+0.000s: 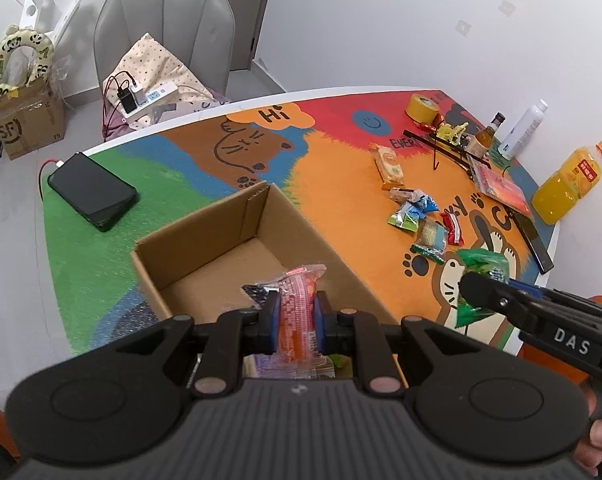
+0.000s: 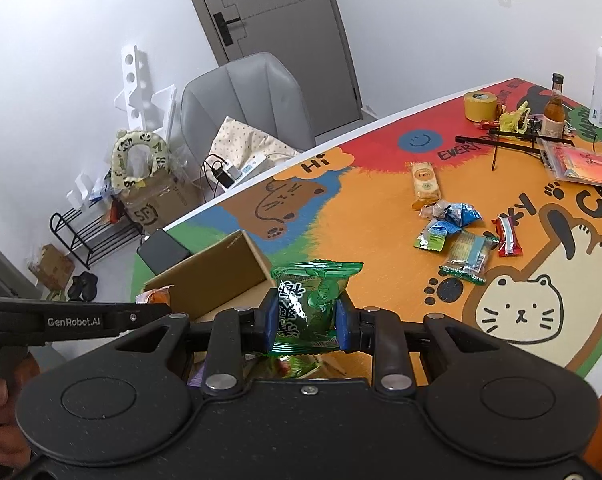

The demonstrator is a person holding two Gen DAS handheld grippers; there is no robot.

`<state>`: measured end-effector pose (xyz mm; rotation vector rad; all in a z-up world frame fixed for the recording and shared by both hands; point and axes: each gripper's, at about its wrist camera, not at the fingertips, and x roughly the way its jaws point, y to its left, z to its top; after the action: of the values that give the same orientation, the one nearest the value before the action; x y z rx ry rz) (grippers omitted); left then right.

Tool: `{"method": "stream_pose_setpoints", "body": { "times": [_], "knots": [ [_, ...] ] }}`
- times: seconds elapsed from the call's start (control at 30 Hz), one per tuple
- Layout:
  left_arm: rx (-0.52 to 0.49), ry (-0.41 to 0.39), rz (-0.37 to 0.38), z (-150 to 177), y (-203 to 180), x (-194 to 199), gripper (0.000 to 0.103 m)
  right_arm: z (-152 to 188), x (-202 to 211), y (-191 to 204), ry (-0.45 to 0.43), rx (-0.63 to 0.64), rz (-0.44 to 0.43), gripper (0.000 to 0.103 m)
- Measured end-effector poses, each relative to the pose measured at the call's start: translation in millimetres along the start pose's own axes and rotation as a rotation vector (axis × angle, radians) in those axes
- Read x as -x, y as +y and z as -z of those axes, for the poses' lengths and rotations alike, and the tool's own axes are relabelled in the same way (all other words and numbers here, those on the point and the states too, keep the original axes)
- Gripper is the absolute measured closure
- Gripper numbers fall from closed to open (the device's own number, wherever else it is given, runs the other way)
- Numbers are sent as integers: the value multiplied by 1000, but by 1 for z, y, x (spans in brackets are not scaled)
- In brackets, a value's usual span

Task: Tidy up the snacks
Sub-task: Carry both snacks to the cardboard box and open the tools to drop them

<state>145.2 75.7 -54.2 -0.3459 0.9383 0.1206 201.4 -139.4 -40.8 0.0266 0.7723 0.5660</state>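
My left gripper [image 1: 297,326] is shut on a red and orange snack packet [image 1: 299,304] and holds it over the near end of an open cardboard box [image 1: 205,240]. My right gripper [image 2: 307,320] is shut on a green snack packet [image 2: 315,300], just right of the box [image 2: 217,272]; this packet also shows in the left wrist view [image 1: 481,270]. Several loose snacks lie on the orange part of the mat: a biscuit pack [image 1: 389,164], blue and green wrappers [image 1: 411,210] and a small red packet [image 1: 453,228].
A black phone [image 1: 93,190] on a red cable lies left of the box. Yellow tape [image 1: 421,108], a small bottle [image 1: 487,134], a white bottle [image 1: 523,130], an orange juice bottle [image 1: 569,184] and a red packet [image 1: 501,188] stand along the far right edge. A grey chair [image 1: 165,36] stands behind the table.
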Motion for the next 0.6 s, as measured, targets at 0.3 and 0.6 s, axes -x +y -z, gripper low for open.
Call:
{"method": "stream_pose_setpoints", "body": {
  "times": [0.3,0.6],
  "knots": [
    [14,9,-14,-7,19,-4,87,1,-4,17,-6,5,-16,76],
    [47,14,-42,-14,33,-12,81,0,-24,31,-5,-9,-61,76]
  ]
}}
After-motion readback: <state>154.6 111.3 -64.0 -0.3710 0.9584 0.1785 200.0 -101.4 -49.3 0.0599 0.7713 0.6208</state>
